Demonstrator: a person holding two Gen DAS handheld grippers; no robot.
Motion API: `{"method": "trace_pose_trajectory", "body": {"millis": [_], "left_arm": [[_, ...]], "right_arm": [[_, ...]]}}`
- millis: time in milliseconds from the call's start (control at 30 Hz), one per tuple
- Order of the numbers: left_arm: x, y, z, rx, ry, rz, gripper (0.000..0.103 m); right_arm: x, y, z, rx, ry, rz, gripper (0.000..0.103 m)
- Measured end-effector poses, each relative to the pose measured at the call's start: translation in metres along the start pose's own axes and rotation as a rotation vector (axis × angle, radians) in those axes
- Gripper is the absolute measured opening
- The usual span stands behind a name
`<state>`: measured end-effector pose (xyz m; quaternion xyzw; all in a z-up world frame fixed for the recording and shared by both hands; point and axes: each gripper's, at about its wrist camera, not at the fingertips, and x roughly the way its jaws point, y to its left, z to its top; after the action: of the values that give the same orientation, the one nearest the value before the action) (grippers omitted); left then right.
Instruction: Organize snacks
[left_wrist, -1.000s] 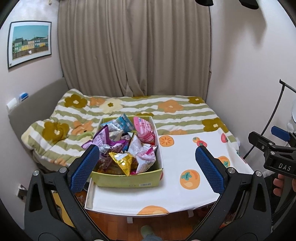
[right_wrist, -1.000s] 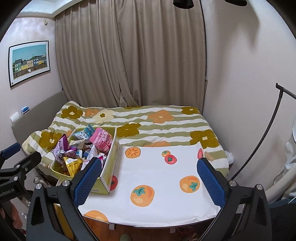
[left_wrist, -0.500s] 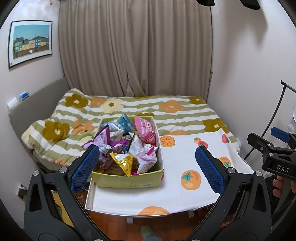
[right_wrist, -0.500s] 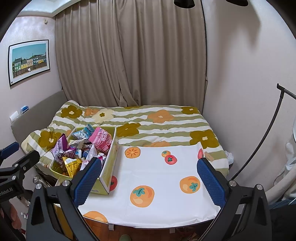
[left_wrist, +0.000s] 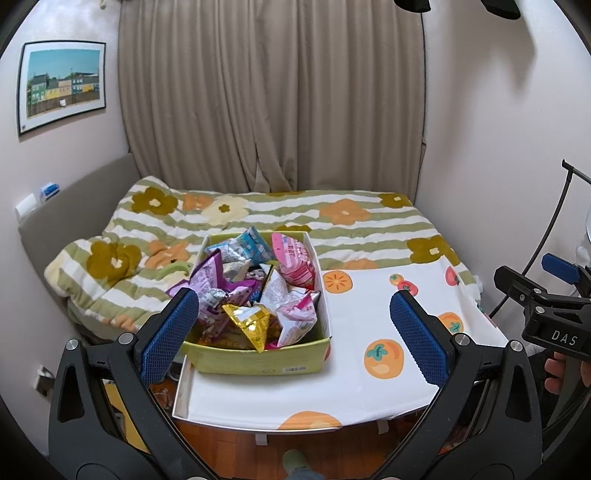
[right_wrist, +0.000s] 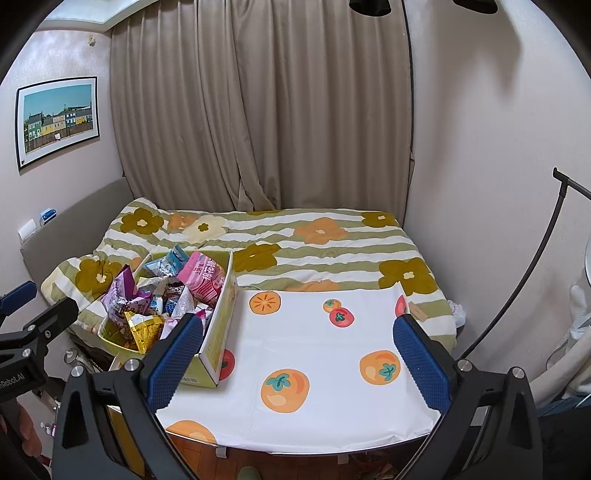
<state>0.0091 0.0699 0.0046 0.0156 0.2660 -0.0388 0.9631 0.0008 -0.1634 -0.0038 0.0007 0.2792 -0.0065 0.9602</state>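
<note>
While you held both tools above the near edge of the table (left_wrist: 369, 391), your left gripper (left_wrist: 291, 328) stood released, its blue pads (left_wrist: 168, 334) spread wide with nothing between them; its view looked down onto the green box (left_wrist: 258, 360). Your right gripper (right_wrist: 295, 360) was likewise released and empty, pads (right_wrist: 421, 363) wide apart, over the white cloth printed with orange fruit (right_wrist: 314, 354) that covered the table. The box sat on the left part of that cloth, near the front left corner, and it was heaped with snack packets (left_wrist: 258, 288): a gold triangular one (left_wrist: 251, 323) at the near side, a purple one (left_wrist: 208, 280) at the left, a pink striped one (left_wrist: 297, 262) at the far right, a pale blue one (left_wrist: 251, 243) at the back. No packet lay on the cloth beside the box. Beyond the table a bed with a green-striped, flowered quilt (right_wrist: 314, 240) ran up to beige curtains (right_wrist: 258, 110). A framed picture of coloured houses (right_wrist: 57, 118) hung on the left wall. In the left view, your right tool appeared at the right edge, well apart from the box.
</note>
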Motion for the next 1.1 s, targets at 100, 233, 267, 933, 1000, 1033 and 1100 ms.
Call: {"method": "trace_pose_trajectory", "body": {"millis": [100, 233, 267, 933, 1000, 1033, 1100], "left_arm": [[0.0, 0.0, 0.0, -0.001, 0.0, 0.004, 0.102], [0.001, 0.002, -0.001, -0.001, 0.001, 0.011, 0.102], [0.002, 0.002, -0.001, -0.001, 0.0, 0.012, 0.102], [0.012, -0.009, 0.0, -0.002, -0.022, 0.053, 0.103], [0.013, -0.01, 0.0, 0.0, -0.023, 0.054, 0.102], [0.013, -0.011, 0.0, 0.001, -0.024, 0.053, 0.103], [0.015, -0.013, 0.001, 0.002, -0.032, 0.05, 0.102]], "right_arm": [[0.0, 0.0, 0.0, 0.0, -0.002, -0.001, 0.103], [0.003, 0.001, 0.0, 0.0, 0.0, -0.001, 0.103], [0.001, 0.0, 0.0, -0.001, -0.001, -0.001, 0.103], [0.006, -0.002, -0.003, -0.001, 0.005, -0.004, 0.103], [0.006, 0.0, -0.004, 0.0, 0.005, -0.005, 0.103], [0.007, -0.001, -0.006, 0.002, 0.006, -0.005, 0.103], [0.007, -0.001, -0.007, 0.002, 0.009, -0.004, 0.103]]}}
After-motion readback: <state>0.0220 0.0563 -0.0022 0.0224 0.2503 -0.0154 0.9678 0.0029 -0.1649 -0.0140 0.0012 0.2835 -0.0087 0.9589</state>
